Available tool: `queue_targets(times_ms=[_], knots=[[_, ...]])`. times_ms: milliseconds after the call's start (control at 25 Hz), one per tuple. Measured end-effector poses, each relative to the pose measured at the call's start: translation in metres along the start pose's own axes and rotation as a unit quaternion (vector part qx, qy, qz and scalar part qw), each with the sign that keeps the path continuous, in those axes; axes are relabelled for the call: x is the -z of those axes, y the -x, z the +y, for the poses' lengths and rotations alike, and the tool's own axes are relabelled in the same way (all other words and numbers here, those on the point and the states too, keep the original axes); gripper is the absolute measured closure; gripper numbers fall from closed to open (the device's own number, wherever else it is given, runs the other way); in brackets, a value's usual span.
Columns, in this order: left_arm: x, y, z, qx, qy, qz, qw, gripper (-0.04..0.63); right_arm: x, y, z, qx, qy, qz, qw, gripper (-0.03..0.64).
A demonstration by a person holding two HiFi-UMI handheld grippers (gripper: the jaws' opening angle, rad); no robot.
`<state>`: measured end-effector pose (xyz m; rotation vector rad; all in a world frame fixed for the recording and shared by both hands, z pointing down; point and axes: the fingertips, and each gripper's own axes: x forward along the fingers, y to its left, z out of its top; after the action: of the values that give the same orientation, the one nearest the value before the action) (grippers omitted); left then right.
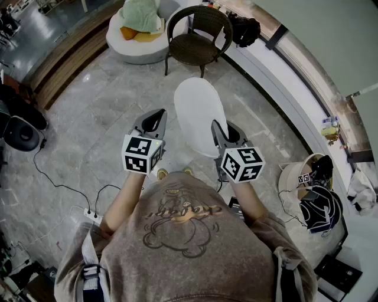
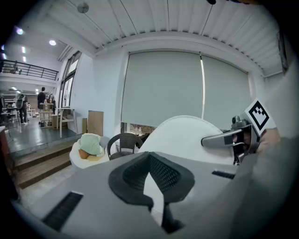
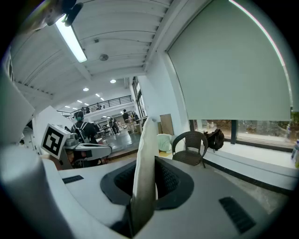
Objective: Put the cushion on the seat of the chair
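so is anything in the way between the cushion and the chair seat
Nothing visible. The floor between the cushion in the right gripper and the chair is bare, and its seat is empty. The white pouf stands off to one side.

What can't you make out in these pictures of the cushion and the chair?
Cushion: near end, head view, covered by the right gripper; right gripper view shows only its edge.
Chair: legs, left gripper view, hidden behind the left gripper.
Green bundle beside the chair: too small, every view, to identify.
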<state>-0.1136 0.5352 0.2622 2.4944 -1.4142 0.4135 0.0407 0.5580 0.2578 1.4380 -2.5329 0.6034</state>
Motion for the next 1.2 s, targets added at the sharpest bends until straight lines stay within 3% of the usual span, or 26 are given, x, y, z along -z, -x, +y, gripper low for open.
queue_targets(times_ms=[1200], knots=[[0.005, -0.043, -0.026, -0.027, 0.014, -0.004, 0.9995, 0.591, 0.007, -0.001, -0.06, -0.029, 0.01, 0.016, 0.999, 0.548]])
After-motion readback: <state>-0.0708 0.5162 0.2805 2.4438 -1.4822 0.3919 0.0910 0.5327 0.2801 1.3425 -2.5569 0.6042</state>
